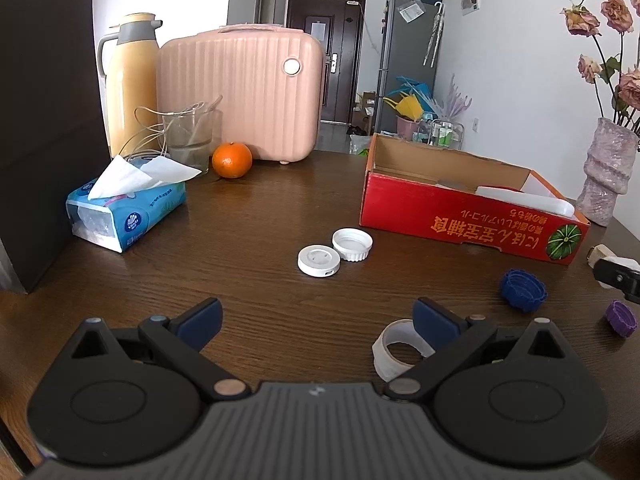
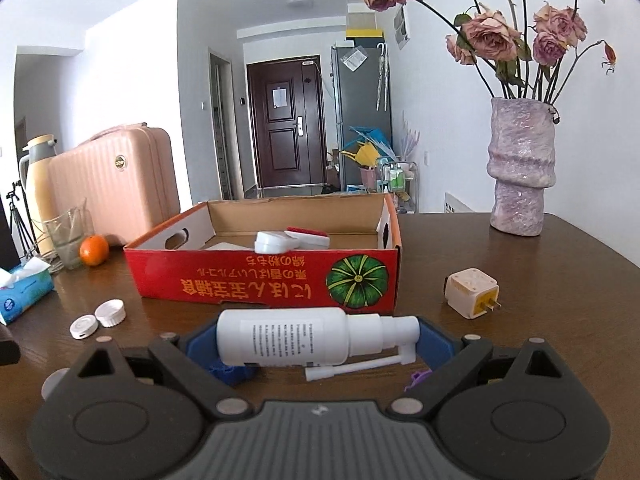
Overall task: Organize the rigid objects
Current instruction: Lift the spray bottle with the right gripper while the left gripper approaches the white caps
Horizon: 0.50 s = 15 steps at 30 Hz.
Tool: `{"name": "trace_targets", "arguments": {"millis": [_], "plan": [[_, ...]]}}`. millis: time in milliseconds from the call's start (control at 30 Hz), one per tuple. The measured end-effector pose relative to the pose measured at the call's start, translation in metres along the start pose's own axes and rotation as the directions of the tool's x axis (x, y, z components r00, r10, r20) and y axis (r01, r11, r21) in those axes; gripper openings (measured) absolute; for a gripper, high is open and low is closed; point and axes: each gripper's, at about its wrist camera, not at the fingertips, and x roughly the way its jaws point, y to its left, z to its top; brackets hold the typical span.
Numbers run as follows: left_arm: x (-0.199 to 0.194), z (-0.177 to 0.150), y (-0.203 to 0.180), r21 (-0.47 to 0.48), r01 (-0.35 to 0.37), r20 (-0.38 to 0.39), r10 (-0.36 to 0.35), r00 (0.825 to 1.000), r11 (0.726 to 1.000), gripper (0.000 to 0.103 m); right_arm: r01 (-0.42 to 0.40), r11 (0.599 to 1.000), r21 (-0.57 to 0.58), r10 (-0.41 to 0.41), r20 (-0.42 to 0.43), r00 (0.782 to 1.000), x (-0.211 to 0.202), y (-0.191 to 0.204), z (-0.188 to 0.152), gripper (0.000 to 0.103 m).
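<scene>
- Your right hand-held gripper point(image 2: 318, 342) clamps a white plastic spray bottle point(image 2: 288, 336) lying sideways between its blue pads, nozzle pointing right, just in front of the red cardboard box point(image 2: 264, 280).
- Your left hand-held gripper point(image 1: 318, 318) is spread wide with nothing between its fingers, above the dark wooden counter point(image 1: 260, 220).
- A white roll of tape point(image 1: 394, 354) sits against its right finger.
- Ahead of it, a round white disc point(image 1: 319, 260) touches a ribbed white cap point(image 1: 352, 244).
- A blue ribbed cap point(image 1: 523, 290) and a purple cap point(image 1: 621, 318) lie to the right, near the box.
- A white plug adapter point(image 2: 472, 292) rests right of the box.
</scene>
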Motion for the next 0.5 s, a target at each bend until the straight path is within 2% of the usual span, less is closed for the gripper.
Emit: {"name": "trace_targets", "arguments": {"millis": [333, 500], "plan": [[0.006, 0.005, 0.002, -0.005, 0.005, -0.017, -0.005, 1.000, 1.000, 0.103, 0.018, 0.999, 0.043, -0.019, 0.007, 1.000, -0.014, -0.009, -0.006, 0.097], [0.017, 0.021, 0.001, 0.054, -0.047, -0.020, 0.048, 0.999, 0.997, 0.103, 0.014, 0.998, 0.056, -0.015, 0.015, 1.000, -0.018, -0.011, -0.007, 0.097]]}}
